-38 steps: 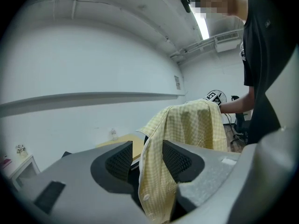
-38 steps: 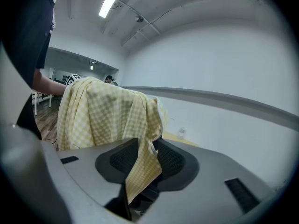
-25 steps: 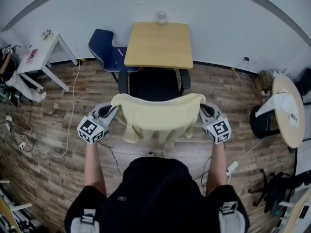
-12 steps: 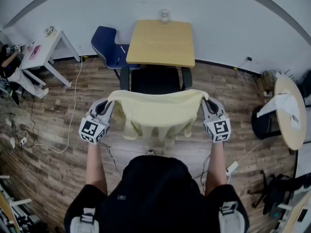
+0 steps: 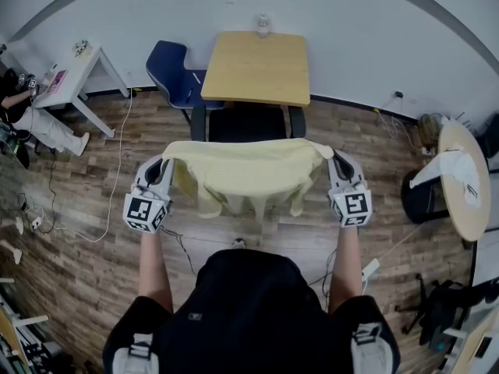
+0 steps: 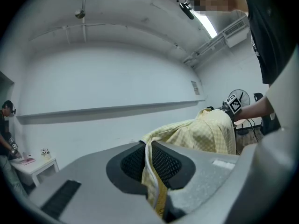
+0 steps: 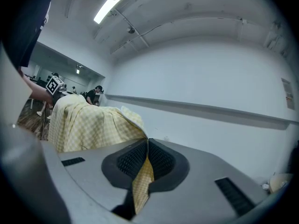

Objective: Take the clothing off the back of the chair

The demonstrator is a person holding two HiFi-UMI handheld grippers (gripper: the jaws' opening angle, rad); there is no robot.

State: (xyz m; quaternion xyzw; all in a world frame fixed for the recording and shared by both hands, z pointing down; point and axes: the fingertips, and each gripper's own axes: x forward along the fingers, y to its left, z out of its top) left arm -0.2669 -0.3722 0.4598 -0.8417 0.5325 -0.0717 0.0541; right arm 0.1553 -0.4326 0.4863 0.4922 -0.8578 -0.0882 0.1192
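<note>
We are holding the garment (image 5: 245, 174) by its two top corners. The fingers of the left gripper (image 5: 158, 176) are pressing together on the left corner. The fingers of the right gripper (image 5: 341, 174) are pinching the right corner, with a fold of checked cloth hanging out below them. The garment is hanging spread between the two grippers at the near side of the chair (image 5: 248, 123), covering the chair's back. We cannot tell whether the hem is clear of that back.

For this step, we are recommending the following:
- Raise both corners together and keep them level, so the cloth is staying taut.
- Draw toward the near side only once the hem is passing over the top of the back.
- Keep both pinches firm, as thin cloth is likely to slip.
- Keep the hanging sleeves away from the armrests (image 5: 297, 121).

We are finding no readable brand or label on the garment. The cubes are carrying square markers, not text. A wall plate (image 6: 195, 87) is showing too small to read.
</note>
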